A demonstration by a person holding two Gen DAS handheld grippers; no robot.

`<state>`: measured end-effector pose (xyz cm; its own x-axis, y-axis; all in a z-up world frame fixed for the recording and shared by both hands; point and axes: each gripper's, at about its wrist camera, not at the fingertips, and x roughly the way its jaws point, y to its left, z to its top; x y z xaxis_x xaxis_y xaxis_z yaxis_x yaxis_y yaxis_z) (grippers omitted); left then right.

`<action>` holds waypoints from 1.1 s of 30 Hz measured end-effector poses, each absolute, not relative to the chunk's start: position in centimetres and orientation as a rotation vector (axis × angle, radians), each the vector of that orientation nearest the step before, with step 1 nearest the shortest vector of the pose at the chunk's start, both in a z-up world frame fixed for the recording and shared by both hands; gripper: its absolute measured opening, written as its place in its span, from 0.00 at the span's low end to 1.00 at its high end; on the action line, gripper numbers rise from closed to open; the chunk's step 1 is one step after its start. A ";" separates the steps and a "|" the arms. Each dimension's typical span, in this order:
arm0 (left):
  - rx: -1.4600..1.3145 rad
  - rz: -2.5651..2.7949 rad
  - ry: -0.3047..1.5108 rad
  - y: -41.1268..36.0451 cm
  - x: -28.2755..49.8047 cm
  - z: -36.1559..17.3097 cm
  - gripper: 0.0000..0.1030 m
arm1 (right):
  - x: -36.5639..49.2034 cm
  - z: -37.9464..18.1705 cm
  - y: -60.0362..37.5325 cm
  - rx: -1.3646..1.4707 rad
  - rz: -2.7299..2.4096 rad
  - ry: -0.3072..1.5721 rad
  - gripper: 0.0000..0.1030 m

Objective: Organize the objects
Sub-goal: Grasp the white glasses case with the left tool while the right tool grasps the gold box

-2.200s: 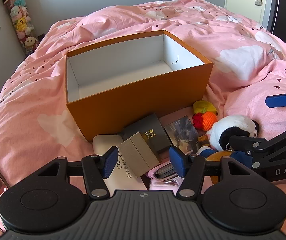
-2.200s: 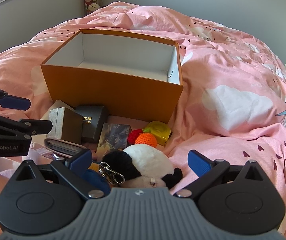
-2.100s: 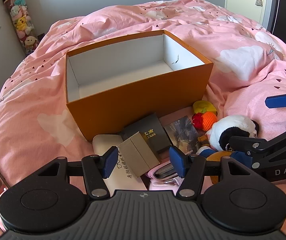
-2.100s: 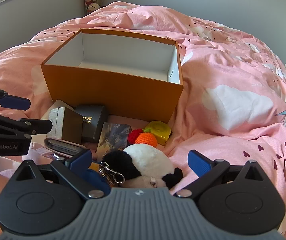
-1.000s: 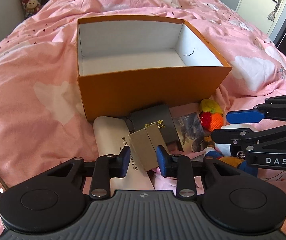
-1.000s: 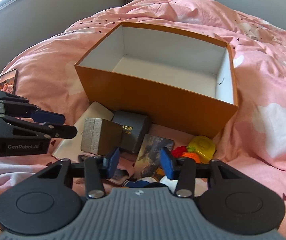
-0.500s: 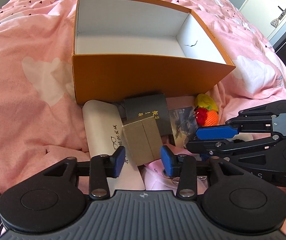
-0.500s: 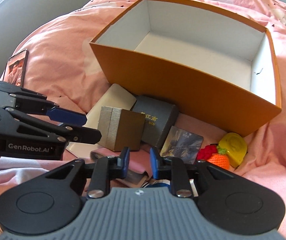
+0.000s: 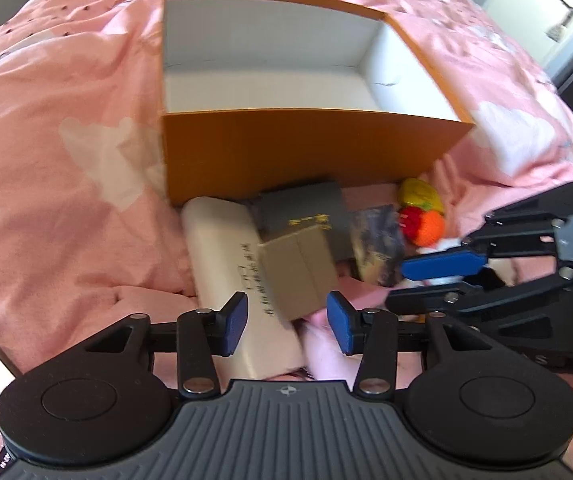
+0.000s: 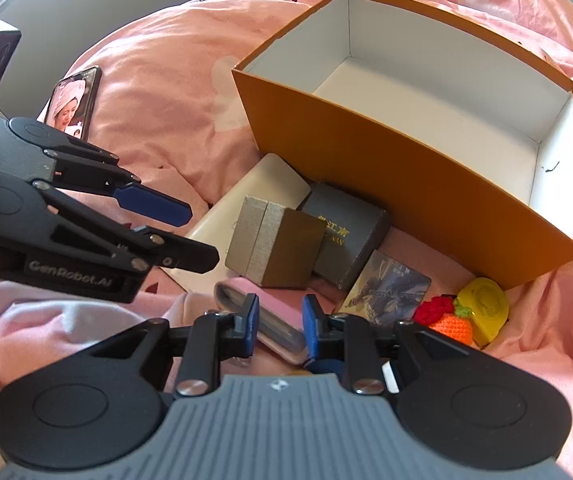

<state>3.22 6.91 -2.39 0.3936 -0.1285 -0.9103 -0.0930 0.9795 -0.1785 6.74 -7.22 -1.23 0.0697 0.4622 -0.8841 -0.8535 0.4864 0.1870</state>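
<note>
**Two grippers over a cluster of small things beside an orange box**

Two handheld grippers point steeply down at a pink bed, and we describe them first. Our left gripper [image 9: 286, 318] has its blue pads apart and the jaws are opening; the near corner of a small tan box [image 9: 296, 270] sits in the gap, but the pads do not press on it. In the right wrist view this same gripper [image 10: 190, 232] reaches in from the left, just beside the tan box [image 10: 274, 252].

Our right gripper [image 10: 279, 326] has its jaws narrowly apart, straddling a flat pink case [image 10: 276, 320] with a dark edge. We cannot tell whether the pads actually press on it.

Moving outward, the tan box rests on a long cream case [image 9: 230, 256] with dark writing. Behind it lies a dark grey box [image 10: 346, 240] with gold lettering, touching the tan box. To the right lies a picture card [image 10: 390, 286], then a red and orange crochet toy [image 10: 444, 318] and a yellow toy [image 10: 484, 306], close together.

Beyond them all stands the large orange box [image 10: 406, 184], open-topped with a white inside, with nothing visible in it. A phone [image 10: 74, 98] with a lit screen lies well apart on the pink duvet [image 9: 66, 160], to the left.
</note>
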 end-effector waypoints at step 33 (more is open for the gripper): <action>-0.405 0.105 1.317 11.1 7.5 -8.8 0.65 | 11.6 -5.5 -3.3 -0.315 0.932 1.235 0.55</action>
